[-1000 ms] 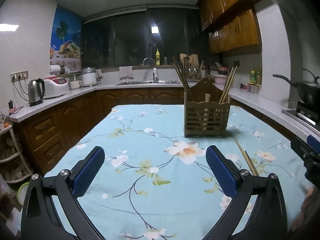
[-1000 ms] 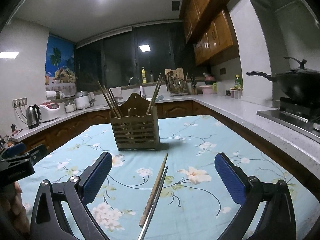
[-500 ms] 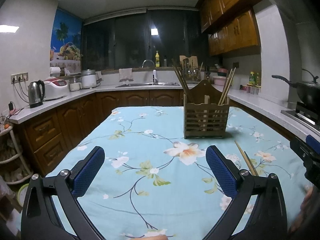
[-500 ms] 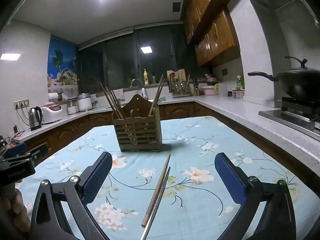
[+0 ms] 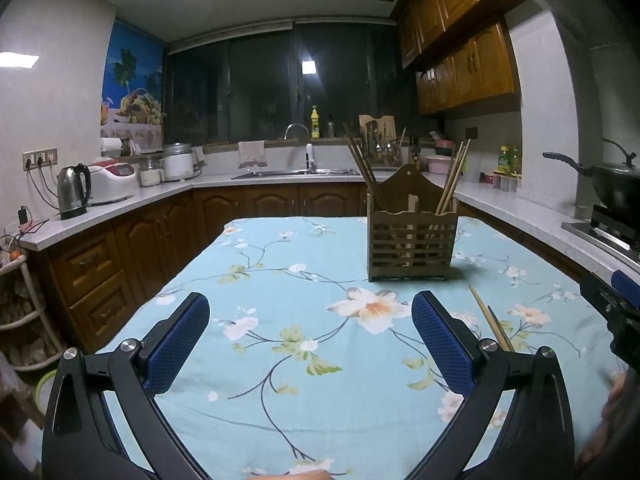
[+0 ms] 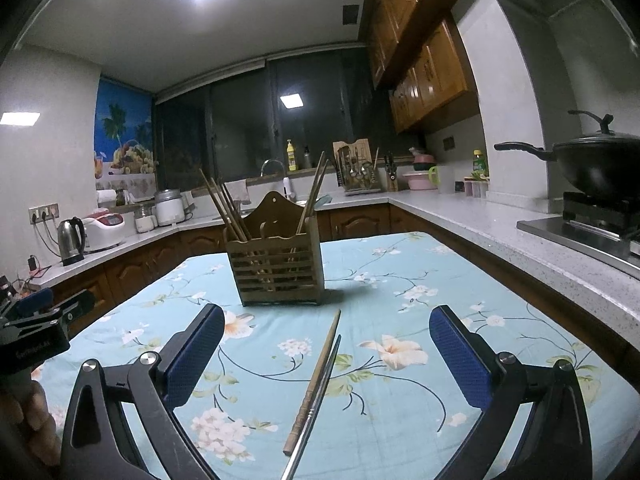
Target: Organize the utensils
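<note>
Two loose chopsticks, one wooden and one darker and thinner, lie side by side on the flowered tablecloth, their long axes pointing toward the slatted holder. They sit directly between the spread fingers of the empty right gripper, the nearer one. The left gripper is likewise open and empty.

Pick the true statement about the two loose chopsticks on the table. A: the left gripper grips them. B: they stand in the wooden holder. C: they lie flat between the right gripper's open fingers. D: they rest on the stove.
C: the chopsticks lie flat on the tablecloth before the holder, between the right gripper's spread fingers.
</note>
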`<state>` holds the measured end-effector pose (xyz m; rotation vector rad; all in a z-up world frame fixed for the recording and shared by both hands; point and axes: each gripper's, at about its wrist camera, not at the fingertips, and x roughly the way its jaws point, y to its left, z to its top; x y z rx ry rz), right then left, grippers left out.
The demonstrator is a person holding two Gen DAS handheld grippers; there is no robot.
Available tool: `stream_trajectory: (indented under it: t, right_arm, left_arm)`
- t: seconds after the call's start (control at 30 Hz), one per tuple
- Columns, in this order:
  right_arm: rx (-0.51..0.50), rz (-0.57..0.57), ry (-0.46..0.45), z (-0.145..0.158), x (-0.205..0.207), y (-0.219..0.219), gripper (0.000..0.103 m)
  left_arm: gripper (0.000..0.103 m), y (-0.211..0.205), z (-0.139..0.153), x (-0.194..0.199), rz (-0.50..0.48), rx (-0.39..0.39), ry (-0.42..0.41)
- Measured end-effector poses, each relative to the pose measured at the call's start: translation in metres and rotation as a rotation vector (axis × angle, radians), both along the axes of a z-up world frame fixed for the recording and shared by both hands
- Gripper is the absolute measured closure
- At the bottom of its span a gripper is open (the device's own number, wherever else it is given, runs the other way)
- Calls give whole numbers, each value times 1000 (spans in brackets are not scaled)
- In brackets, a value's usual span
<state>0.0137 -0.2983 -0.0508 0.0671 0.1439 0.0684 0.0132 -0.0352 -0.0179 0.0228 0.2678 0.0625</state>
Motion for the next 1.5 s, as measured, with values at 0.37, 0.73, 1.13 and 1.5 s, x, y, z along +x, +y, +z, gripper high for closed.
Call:
stream_trajectory:
  t: [0.37,0.73,1.13,1.5]
  right_arm:
    - [-1,-1,-1,1,-1,1,0]
    - [1,2,-5,3,-1,4,0]
    - [4,2,-6,5,-3,7,0]
    - [8,8,-10,9,-2,11,0]
  left_arm:
    - [0,-1,0,1,-4,0,0]
    - [0,-3,0,2,-9,1,2]
    - [0,-4,0,3,-12,0,-2]
    - [0,-7,1,4,-18,12,-8]
